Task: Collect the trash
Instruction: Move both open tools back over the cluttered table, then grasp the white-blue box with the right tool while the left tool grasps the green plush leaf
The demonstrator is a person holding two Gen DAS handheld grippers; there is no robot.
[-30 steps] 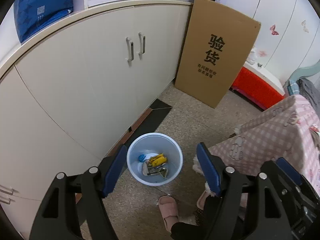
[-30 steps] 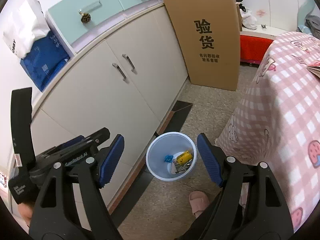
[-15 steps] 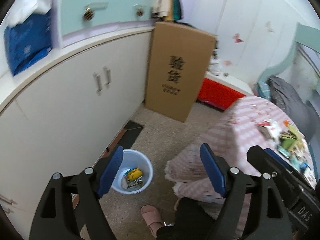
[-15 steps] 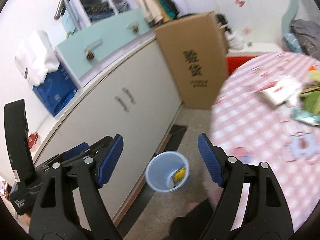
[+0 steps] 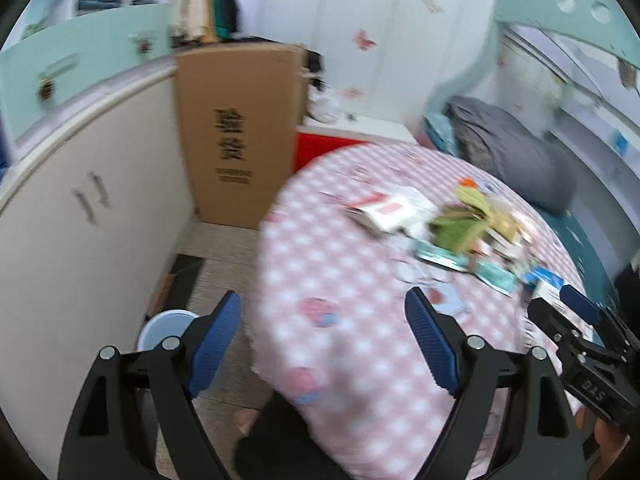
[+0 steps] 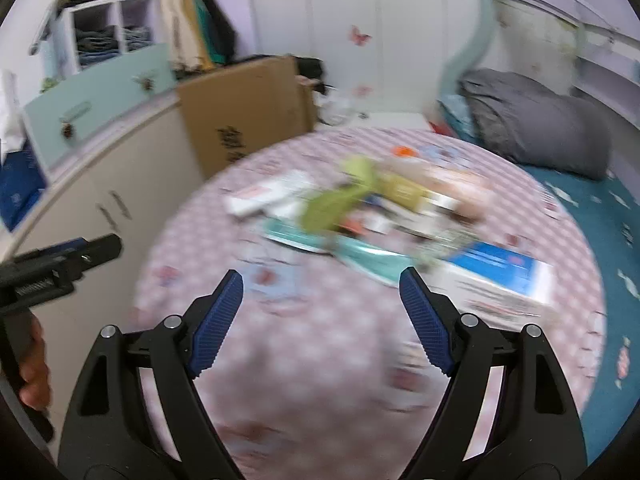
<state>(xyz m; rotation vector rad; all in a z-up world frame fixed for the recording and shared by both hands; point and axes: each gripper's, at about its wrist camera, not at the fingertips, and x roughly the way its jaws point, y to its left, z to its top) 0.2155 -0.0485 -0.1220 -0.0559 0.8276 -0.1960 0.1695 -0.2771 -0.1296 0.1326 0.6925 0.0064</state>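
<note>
A cardboard box (image 5: 240,136) is leaning on the cabinet (image 5: 80,240) beside the litter-strewn checked table (image 5: 340,320); the blue bin's (image 5: 160,326) contents are hidden. The left gripper (image 5: 323,332), empty, is widening; the right gripper (image 6: 321,312) is gaping, empty.

1. Your left gripper (image 5: 322,322): matte black plastic frame, two forked arms with triangular cut-outs.
2. Its fingers (image 5: 214,340) carry blue ribbed rubber pads on the inner faces.
3. Silver round screw heads (image 5: 171,343) sit at each arm joint, two per side.
4. Your right gripper (image 6: 320,312): same build, black frame, blue ribbed pads, silver screws.
5. Seen from the left camera, the right unit's black body shows white lettering, "DAS" readable, and a blue pad at its tip.
6. Seen from the right camera, the left unit's black side shows white lettering, too blurred to read.
7. Dark trousers (image 5: 280,440) at the lower edge.
</note>
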